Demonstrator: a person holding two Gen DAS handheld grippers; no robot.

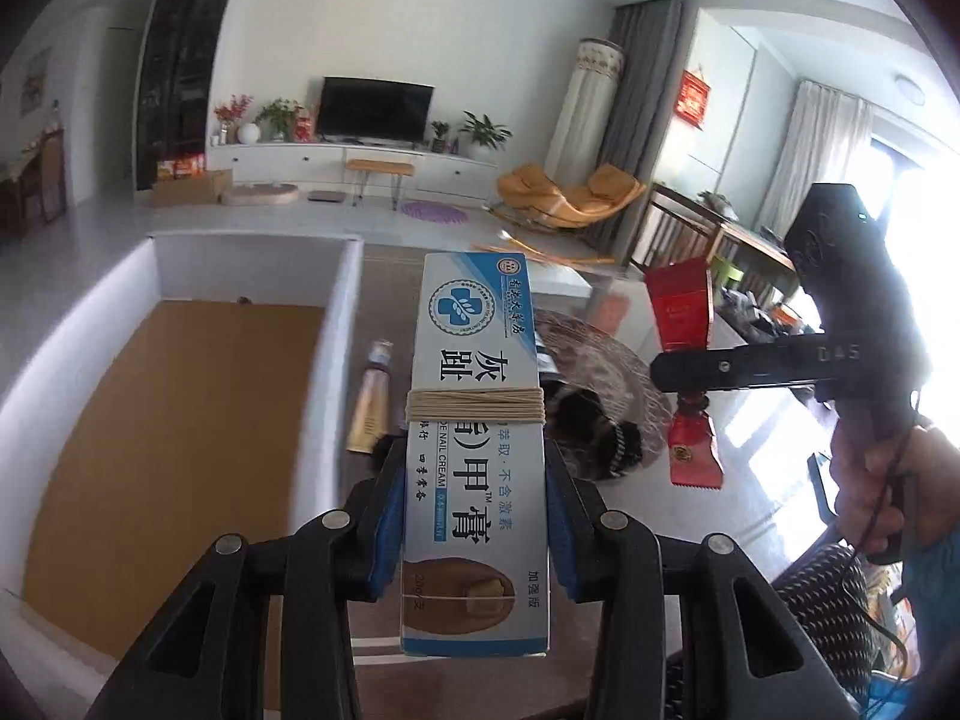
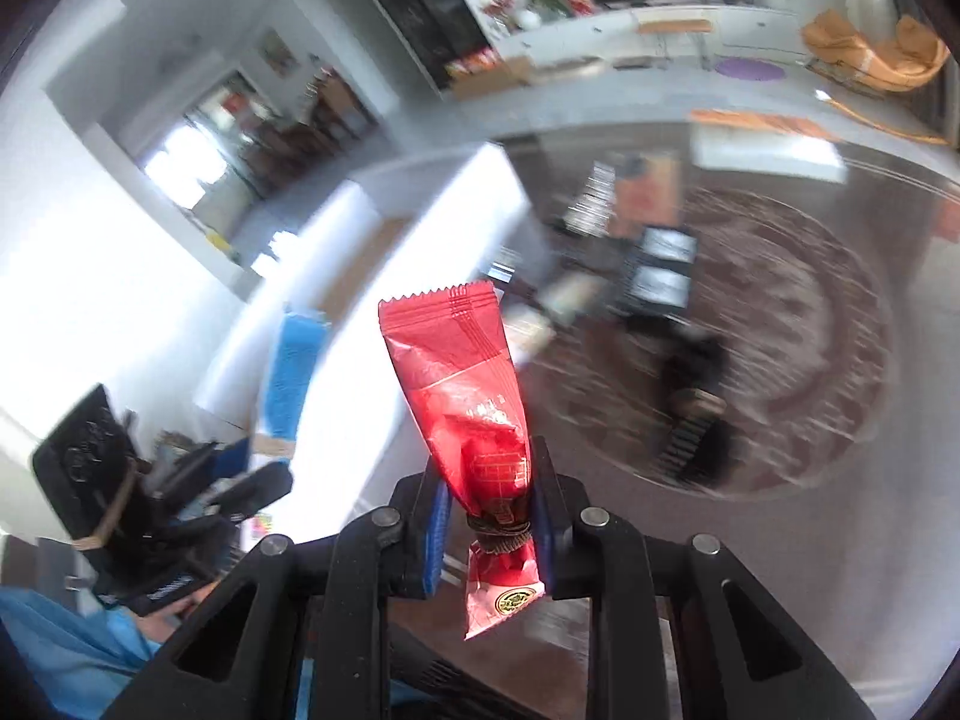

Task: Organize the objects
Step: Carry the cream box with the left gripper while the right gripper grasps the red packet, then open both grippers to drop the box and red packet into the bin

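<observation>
A nail cream box (image 1: 474, 420) is clamped in the left gripper (image 1: 474, 516), a red sachet (image 2: 474, 420) pinched in the right gripper (image 2: 489, 534), both judged bound next for the white bin (image 1: 348, 312) left of them.

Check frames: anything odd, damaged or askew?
Red packet in the right claw is crumpled, pinched near its lower end. Nail cream box sits straight in the left claw.
</observation>
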